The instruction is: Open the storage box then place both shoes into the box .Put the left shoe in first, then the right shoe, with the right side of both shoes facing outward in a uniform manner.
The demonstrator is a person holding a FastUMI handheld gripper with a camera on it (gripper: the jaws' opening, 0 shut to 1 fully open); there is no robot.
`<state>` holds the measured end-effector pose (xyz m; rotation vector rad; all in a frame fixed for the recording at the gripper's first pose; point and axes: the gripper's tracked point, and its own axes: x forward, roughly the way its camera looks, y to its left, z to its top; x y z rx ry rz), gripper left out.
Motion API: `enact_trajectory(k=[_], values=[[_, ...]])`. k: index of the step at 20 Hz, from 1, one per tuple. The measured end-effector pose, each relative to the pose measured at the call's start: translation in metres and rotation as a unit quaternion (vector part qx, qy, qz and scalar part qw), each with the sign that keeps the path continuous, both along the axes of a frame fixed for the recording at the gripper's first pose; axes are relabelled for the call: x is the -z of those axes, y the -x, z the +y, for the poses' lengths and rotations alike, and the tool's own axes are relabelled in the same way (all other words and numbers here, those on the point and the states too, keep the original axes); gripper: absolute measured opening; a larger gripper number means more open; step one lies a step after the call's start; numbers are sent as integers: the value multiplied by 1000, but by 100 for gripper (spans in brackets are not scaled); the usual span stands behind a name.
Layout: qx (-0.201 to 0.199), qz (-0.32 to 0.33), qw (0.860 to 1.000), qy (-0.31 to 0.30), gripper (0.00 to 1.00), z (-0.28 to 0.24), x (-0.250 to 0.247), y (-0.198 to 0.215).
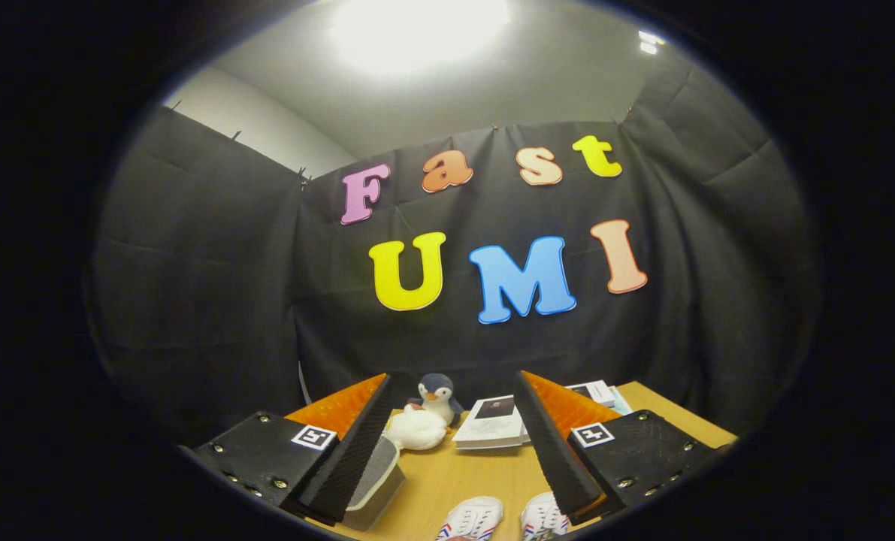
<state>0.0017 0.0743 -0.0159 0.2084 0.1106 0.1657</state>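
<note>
While spread wide, hand-held gripper (pixel 458 391) above both shoes (pixel 501 518) between its fingers.

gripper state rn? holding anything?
Hand-held gripper: open, fingers spread wide and holding nothing. It sits above the wooden table, with the two white shoes low between the fingers.

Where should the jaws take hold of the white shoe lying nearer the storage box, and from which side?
Probably at its heel collar, coming down from above. The shoe lies flat on the table with its laced toe end pointing away, beside the other shoe. The gripper is open and holds nothing, with the storage box at one finger.
</note>
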Motion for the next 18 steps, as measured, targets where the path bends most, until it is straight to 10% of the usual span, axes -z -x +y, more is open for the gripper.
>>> enact_trajectory(k=[10, 18], values=[[-42, 126, 985, -113, 98, 45, 66, 12], [-63, 244, 939, -234, 97, 78, 125, 26]])
